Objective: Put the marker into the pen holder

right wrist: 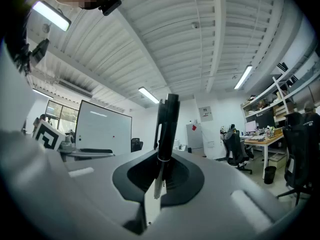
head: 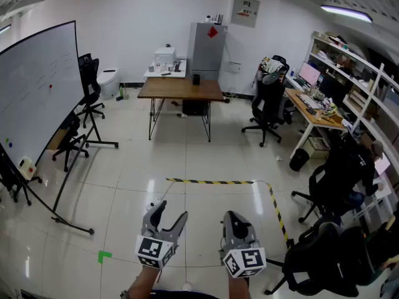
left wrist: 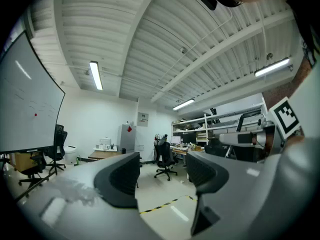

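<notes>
A black marker (right wrist: pixel 167 129) stands upright between the closed jaws of my right gripper (right wrist: pixel 162 170), with its tip rising above them. In the head view the right gripper (head: pixel 239 220) is low and right of centre, over the tiled floor. Beside it my left gripper (head: pixel 171 212) is open with nothing between its fingers; the left gripper view shows only the room through the gap of the left gripper (left wrist: pixel 162 176). A small dark container (head: pixel 196 78) stands on the far brown table (head: pixel 181 90); I cannot tell whether it is the pen holder.
A whiteboard on a stand (head: pixel 37 92) is at the left. Yellow-black tape (head: pixel 212 181) marks the floor ahead. Office chairs (head: pixel 268 104) and a cluttered desk (head: pixel 315 108) line the right side, and a black chair (head: pixel 324 260) is close by on the right.
</notes>
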Demonstrator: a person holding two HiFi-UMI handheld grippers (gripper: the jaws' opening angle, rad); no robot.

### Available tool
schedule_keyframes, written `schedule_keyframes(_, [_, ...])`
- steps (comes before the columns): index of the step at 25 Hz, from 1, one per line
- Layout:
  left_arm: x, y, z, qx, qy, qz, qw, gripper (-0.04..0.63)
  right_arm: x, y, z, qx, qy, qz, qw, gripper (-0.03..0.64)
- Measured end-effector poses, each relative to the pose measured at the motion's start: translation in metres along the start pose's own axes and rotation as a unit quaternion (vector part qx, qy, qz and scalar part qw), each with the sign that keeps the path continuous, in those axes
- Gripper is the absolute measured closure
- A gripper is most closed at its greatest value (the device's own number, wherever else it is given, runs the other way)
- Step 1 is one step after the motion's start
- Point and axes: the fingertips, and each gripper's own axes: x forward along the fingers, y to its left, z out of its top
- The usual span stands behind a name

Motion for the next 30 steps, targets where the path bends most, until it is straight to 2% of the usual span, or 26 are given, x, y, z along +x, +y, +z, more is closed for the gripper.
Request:
schedule_keyframes(5, [0.016,-0.028,-0.010,-0.001,0.008,0.004,1.0000,0.319,-0.011,-0.035,-0.003,0.003,0.013,-0.002,1.000,0.612])
schedule_keyframes(10, [0.046,-0.025,-0.020,-0.006,0.019,-0.006,0.9998,0.334,0.004,-0.052,-0.020,0.011,0.032,-0.001,0.999,0.612])
schedule_keyframes(14, [0.083,-0.007,-0.024,-0.013,0.015,-0.013,0.9997,0.334,0.040,-0.063,-0.034,0.013,0.044,0.001,0.999,0.612])
schedule_keyframes(20, [0.144,0.064,-0.002,0.024,-0.031,0.026,0.9989,0.369,0.146,-0.079,-0.051,0.005,0.065,0.012,0.998,0.612])
schedule_keyframes(25, [0.199,0.149,-0.002,0.003,-0.019,0.032,0.9993,0.371,0.254,-0.072,-0.036,-0.015,0.059,0.032,0.998,0.612])
schedule_keyframes(27, [0.219,0.177,0.004,0.000,-0.026,0.037,0.9990,0.371,0.285,-0.067,-0.030,-0.023,0.055,0.043,0.997,0.612])
schedule_keyframes(30, [0.250,0.204,0.009,-0.002,-0.034,0.039,0.9987,0.371,0.316,-0.079,-0.038,-0.021,0.067,0.035,0.997,0.612])
